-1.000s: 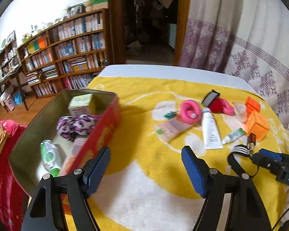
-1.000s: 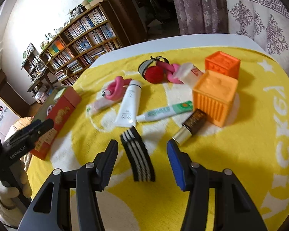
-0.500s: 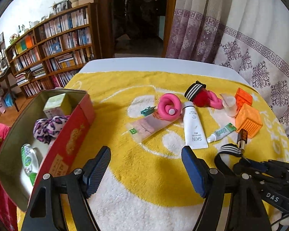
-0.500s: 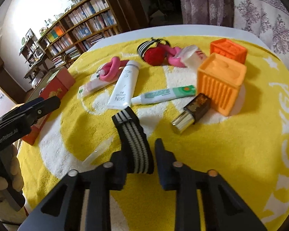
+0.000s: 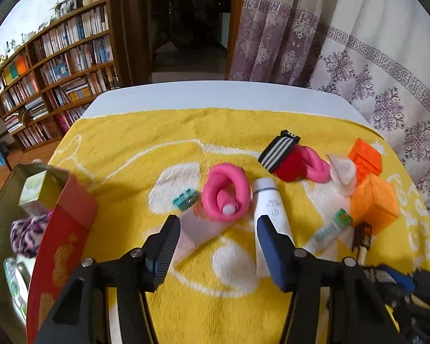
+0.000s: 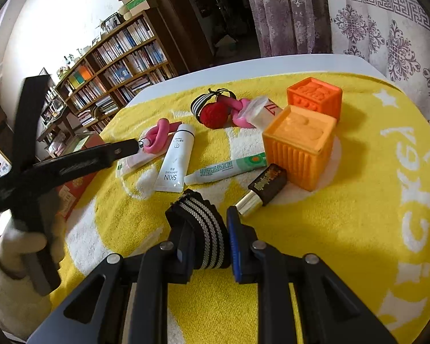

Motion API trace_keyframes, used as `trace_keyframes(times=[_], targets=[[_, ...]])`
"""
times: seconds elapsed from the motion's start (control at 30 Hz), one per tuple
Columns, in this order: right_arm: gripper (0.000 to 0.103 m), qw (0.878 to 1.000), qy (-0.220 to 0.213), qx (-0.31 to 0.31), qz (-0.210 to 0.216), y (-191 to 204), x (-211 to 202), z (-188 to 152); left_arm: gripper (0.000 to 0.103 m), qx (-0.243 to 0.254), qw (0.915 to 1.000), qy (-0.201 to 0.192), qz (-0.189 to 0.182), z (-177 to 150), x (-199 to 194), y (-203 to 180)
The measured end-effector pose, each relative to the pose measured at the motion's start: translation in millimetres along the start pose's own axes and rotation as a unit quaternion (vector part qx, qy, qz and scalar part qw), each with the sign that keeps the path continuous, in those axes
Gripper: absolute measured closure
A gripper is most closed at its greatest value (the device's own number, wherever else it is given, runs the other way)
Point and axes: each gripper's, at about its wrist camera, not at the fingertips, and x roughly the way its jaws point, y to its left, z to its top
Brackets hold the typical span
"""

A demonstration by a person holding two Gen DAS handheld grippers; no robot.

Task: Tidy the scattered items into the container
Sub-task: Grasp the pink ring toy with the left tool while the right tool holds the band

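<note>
My right gripper [image 6: 206, 243] is shut on a black-and-white striped hair band [image 6: 203, 223] and holds it just above the yellow towel [image 6: 344, 229]. My left gripper [image 5: 216, 246] is open and empty, low over the towel, its fingers on either side of a pale pink tube [image 5: 197, 229] and a pink twisted hair curler [image 5: 226, 195]. The red tin box [image 5: 63, 238] stands at the left in the left wrist view, with a purple scrunchie [image 5: 25, 235], a small carton and a bottle inside. The left gripper also shows at the left of the right wrist view [image 6: 71, 166].
On the towel lie a white SKIN tube [image 6: 175, 163], a green-and-white tube [image 6: 226, 169], a lipstick [image 6: 263, 186], two orange cubes [image 6: 301, 143], a red pom-pom with a second striped band [image 6: 215, 111] and a small teal clip [image 5: 185, 199]. Bookshelves and curtains stand beyond the table.
My right gripper has closed on the striped hair band and lifted it slightly. My left gripper has moved right and forward from the tin box to the pink tube and curler.
</note>
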Motion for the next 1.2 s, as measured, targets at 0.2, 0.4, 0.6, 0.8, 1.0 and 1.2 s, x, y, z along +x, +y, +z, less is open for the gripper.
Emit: trace_keyframes(times=[0.2, 0.4, 0.6, 0.8, 1.0, 1.2], targets=[[0.081, 1.0, -0.002, 0.006, 0.011, -2, -1, 1, 0.055, 0.006, 0.9999, 0.012, -0.008, 15, 22, -7], [0.081, 1.0, -0.003, 0.005, 0.014, -1, -1, 0, 0.055, 0.007, 0.9998, 0.02, -0.003, 26, 41, -10], [0.081, 1.0, -0.005, 0.005, 0.011, -3, 0, 1, 0.061, -0.005, 0.9992, 0.038, -0.015, 27, 60, -7], [0.081, 1.0, -0.01, 0.009, 0.007, -5, -1, 1, 0.062, -0.018, 0.9991, 0.027, -0.028, 26, 51, -3], [0.081, 1.0, -0.017, 0.012, 0.0, -4, -5, 2, 0.063, -0.015, 0.9994, 0.0, -0.03, 22, 25, -3], [0.081, 1.0, -0.024, 0.011, -0.004, 3, -13, 5, 0.065, -0.01, 0.9991, -0.026, -0.031, 14, -4, 0]])
